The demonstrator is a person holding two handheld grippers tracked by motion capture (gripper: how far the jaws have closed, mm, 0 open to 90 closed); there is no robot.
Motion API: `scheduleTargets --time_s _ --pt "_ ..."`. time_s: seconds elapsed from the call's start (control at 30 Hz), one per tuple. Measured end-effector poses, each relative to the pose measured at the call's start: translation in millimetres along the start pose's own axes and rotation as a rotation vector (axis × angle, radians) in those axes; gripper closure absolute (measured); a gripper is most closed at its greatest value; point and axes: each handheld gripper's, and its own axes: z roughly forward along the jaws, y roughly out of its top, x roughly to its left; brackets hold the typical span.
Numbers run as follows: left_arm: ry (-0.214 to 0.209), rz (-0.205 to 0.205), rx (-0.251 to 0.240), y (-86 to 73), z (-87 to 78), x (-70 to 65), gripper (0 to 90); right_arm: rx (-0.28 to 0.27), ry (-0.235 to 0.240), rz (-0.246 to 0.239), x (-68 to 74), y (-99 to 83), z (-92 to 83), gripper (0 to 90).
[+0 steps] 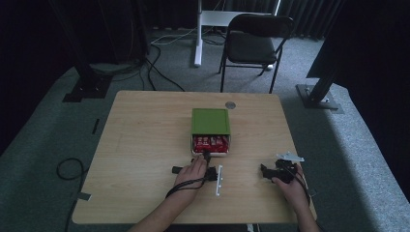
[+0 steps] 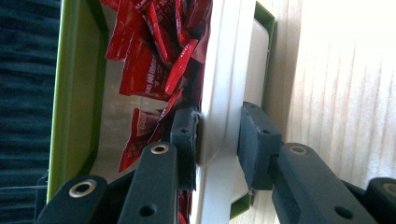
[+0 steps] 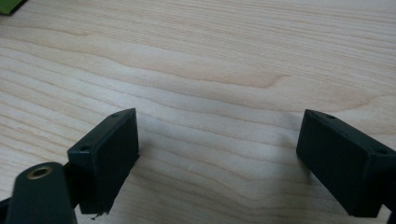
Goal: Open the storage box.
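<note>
Readable text, one entry. Red sachets [image 2: 144, 70] in the white drawer [image 2: 224, 93] of the green box [image 1: 210, 121]: I make out pale printed lettering on several wrappers in the left gripper view, but it is too blurred and creased for me to read a single word or brand. In the high view the same sachets show white patches of print, too small to tell. I find no other label, number or sign on the box or the table [image 1: 145, 145].
</note>
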Motion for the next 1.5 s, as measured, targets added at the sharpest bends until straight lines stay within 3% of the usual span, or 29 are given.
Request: scheduleTargets --time_s 0.6,0.63,1.5 --pt "-0.011 0.016 -0.003 4.4 -18.0 -5.7 71.2 0.0 0.0 0.0 0.0 0.0 0.0 12.5" --pt "-0.012 0.003 -0.006 4.4 -19.3 -6.8 71.2 0.0 0.0 0.0 0.0 0.0 0.0 12.5" --pt "-0.044 0.004 -0.025 9.2 -51.7 -21.6 71.2 0.0 0.0 0.0 0.0 0.0 0.0 12.5"
